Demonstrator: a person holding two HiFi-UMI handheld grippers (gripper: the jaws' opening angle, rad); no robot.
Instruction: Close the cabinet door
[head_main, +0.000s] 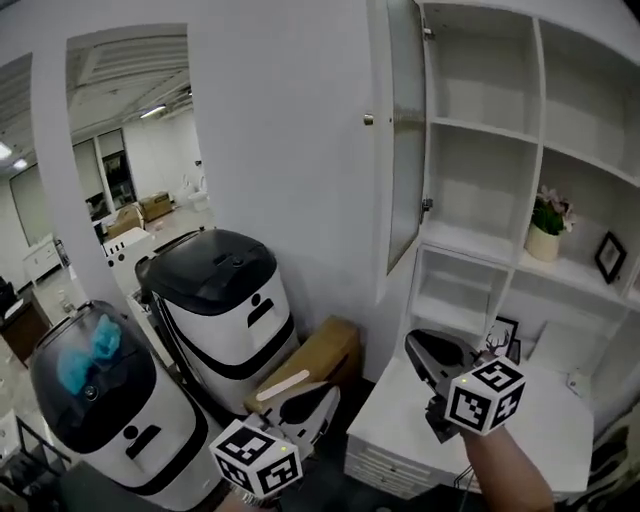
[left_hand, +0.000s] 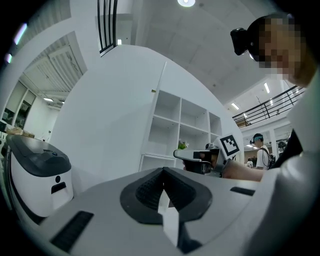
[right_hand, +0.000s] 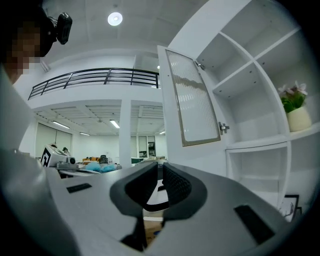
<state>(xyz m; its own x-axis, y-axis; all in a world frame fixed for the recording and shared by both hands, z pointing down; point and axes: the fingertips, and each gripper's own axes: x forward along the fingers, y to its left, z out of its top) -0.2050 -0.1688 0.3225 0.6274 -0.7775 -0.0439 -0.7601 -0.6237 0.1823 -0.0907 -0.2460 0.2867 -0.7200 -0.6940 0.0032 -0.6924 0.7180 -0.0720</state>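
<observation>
cabinet door (head_main: 405, 140): white, ribbed glass | flower pot (head_main: 543, 243): cream

A round ceiling lamp (right_hand: 115, 19) is flooding my white workroom with bright, even light, leaving only soft shadows in the shelves (head_main: 470, 90), while the wide lenses I am carrying are bending straight lines, darkening corners and blurring the foreground.

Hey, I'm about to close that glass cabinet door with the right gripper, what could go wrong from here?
1. The right gripper has its jaws shut and sits lower than the white-framed ribbed-glass cabinet door. A push that lands on the glass rather than the frame could slip or strain the panel.
2. The door stands wide open, so a hard shove might slam it against the white shelf unit.
</observation>
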